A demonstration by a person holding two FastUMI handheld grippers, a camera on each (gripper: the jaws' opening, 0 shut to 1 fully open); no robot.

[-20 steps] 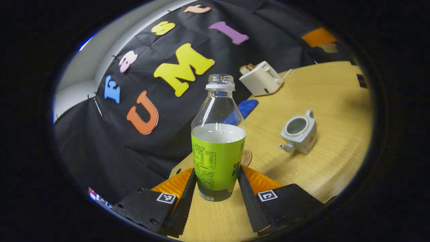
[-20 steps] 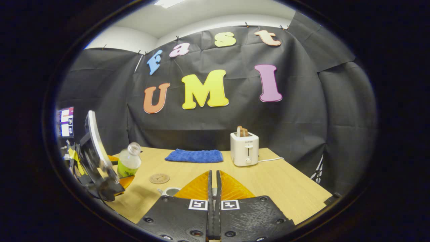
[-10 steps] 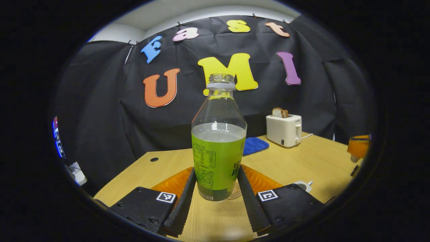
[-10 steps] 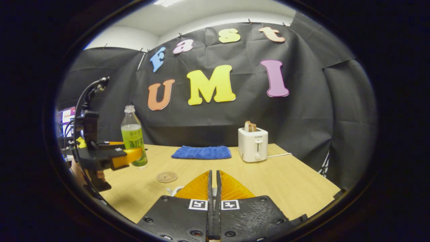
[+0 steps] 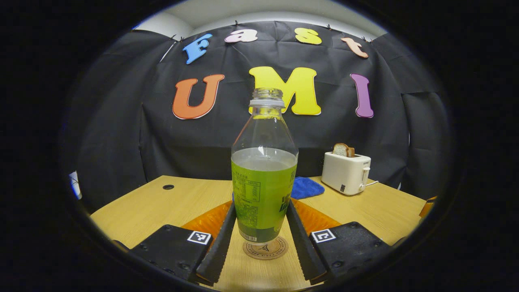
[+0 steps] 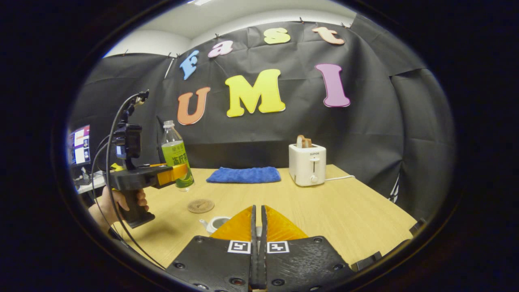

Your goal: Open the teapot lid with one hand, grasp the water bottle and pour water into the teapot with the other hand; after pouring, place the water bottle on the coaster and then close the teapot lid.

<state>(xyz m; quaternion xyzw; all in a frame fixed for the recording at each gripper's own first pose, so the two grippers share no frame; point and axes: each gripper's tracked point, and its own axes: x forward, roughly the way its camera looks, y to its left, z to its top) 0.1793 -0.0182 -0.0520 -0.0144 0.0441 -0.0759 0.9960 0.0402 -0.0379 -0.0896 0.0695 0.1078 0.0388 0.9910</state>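
Observation:
My left gripper point(image 5: 261, 227) is shut on the water bottle point(image 5: 263, 190), which stands upright with no cap, a green label and water up to its shoulder. The round cork coaster point(image 5: 265, 248) lies on the table just beneath the bottle's base. In the right gripper view the bottle point(image 6: 176, 156) hangs above the table in the left gripper point(image 6: 175, 173), just left of and beyond the coaster point(image 6: 200, 205). The white teapot point(image 6: 216, 223) stands open, partly hidden behind my right gripper point(image 6: 258, 209). Its fingers are pressed together; the lid is hidden under them.
A white toaster point(image 6: 307, 164) with bread stands at the back right, its cable trailing right. A folded blue cloth point(image 6: 243, 175) lies at the back middle. A hand point(image 6: 121, 198) holds the left gripper's handle at the table's left edge. A monitor point(image 6: 81, 144) glows far left.
The left gripper has swung the bottle from tilted to upright and carried it over the coaster. The right gripper has stayed shut, rising slightly above the teapot.

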